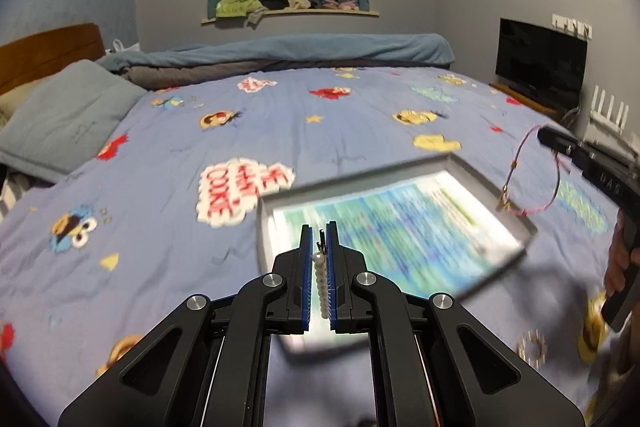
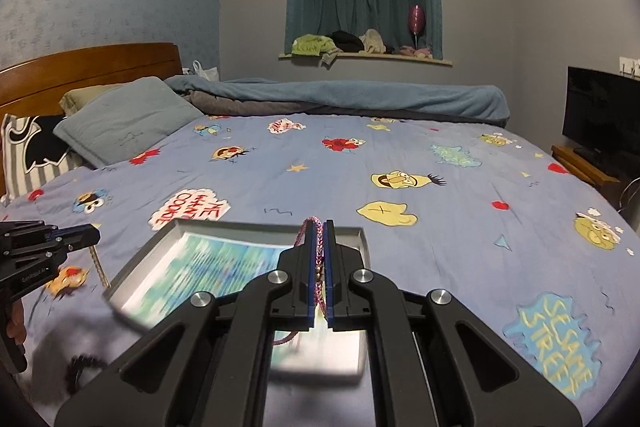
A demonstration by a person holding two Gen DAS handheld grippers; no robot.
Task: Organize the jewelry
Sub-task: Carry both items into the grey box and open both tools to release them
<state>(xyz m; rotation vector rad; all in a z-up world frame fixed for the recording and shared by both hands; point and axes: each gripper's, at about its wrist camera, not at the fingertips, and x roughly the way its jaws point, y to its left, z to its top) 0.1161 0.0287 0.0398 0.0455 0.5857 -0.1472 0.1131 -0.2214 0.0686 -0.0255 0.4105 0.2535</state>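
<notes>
On the left, the left hand-held gripper [image 1: 320,231] is clamped on a strand of small round white pearl-like beads [image 1: 321,287] with a dark metal clasp at its tip; in the right wrist view a pale gold chain-like length [image 2: 98,265] hangs from its black jaws, above the bed. Its black linkage arms carry blue ribbed pads [image 1: 306,267] and point down at a slant.

Below lies a shallow rectangular tray [image 1: 496,187] with a grey raised rim and a glossy blue-green printed floor, blurred here. It rests on a soft quilted blue bedspread [image 1: 160,227] printed with cartoon characters. Wide bare quilt stretches beyond the tray's far edge toward a rolled blue blanket [image 2: 360,99].

To the right, the right hand-held gripper [image 2: 319,227] is closed on a thin braided pink-purple cord bracelet [image 1: 532,179], its loop dangling over the tray's right rim with small gold beads. A hand [image 1: 618,263] grips its handle. A beaded ring-shaped bracelet [image 1: 532,349] lies on the quilt near the tray's right corner, and a dark beaded one [image 2: 80,367] lies near its left.
</notes>
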